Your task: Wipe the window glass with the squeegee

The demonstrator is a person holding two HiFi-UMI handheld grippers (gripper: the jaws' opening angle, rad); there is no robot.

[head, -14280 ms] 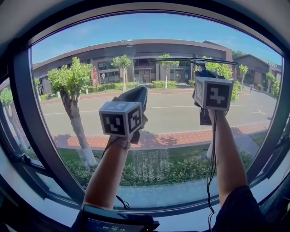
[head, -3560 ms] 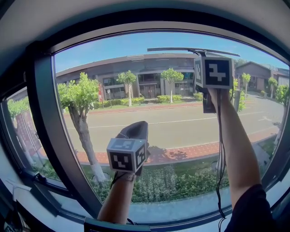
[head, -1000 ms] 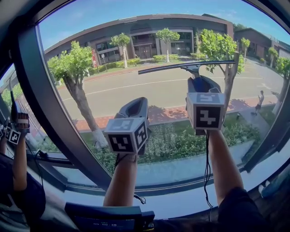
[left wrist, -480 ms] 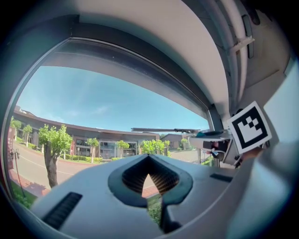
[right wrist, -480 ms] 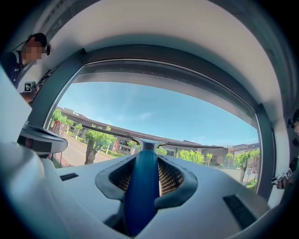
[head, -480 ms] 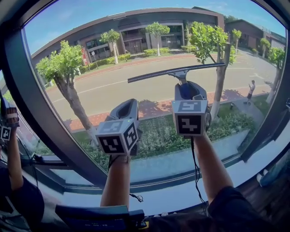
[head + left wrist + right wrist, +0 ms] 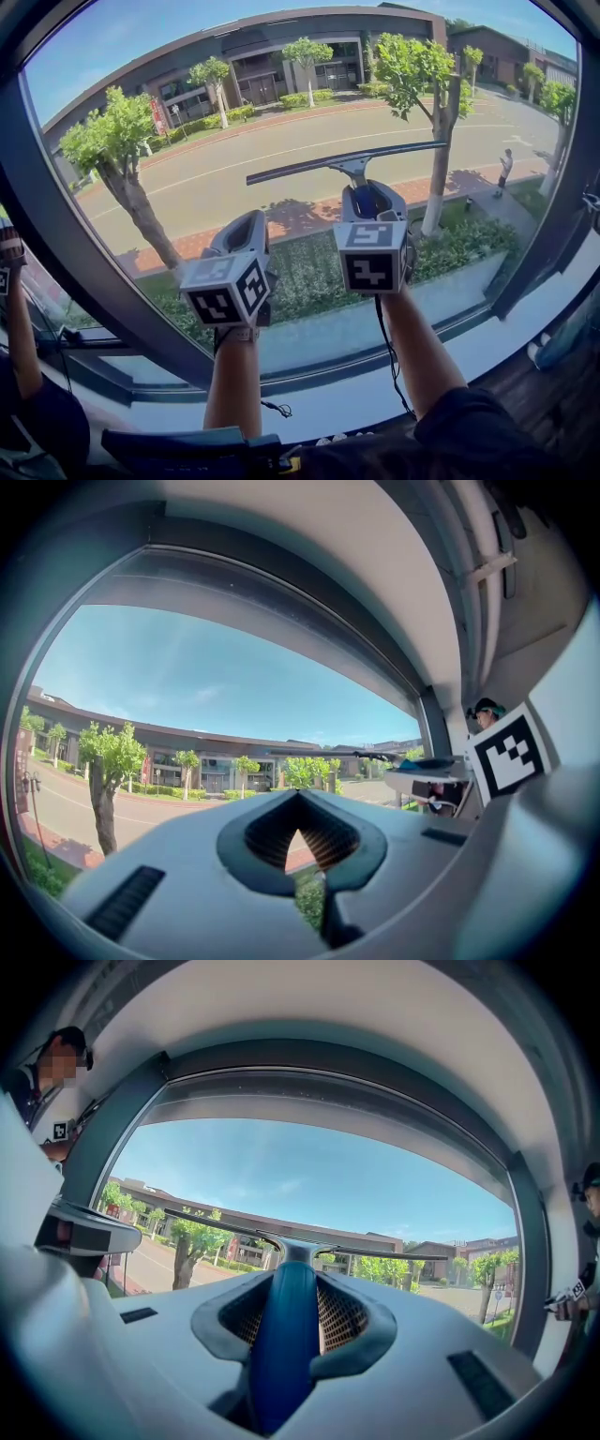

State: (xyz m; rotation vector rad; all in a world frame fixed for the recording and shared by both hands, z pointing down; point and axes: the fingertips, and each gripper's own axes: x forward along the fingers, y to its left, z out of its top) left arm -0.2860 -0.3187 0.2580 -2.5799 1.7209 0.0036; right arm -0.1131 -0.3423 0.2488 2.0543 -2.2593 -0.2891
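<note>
1. The right gripper (image 7: 372, 199) is clamped on the squeegee's (image 7: 345, 160) blue handle, with the blade at its 12 o'clock, up by the window glass (image 7: 187, 178).
2. The left gripper (image 7: 246, 234) sits at its 9 o'clock, jaws closed on nothing.

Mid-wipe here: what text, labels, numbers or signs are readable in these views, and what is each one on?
No text can be read anywhere.
Left marker cube: black-and-white square patterns only, no letters.
Right marker cube: the same, patterns only.
Red sign by the building across the road: too small to read.
Squeegee: no print visible.
</note>
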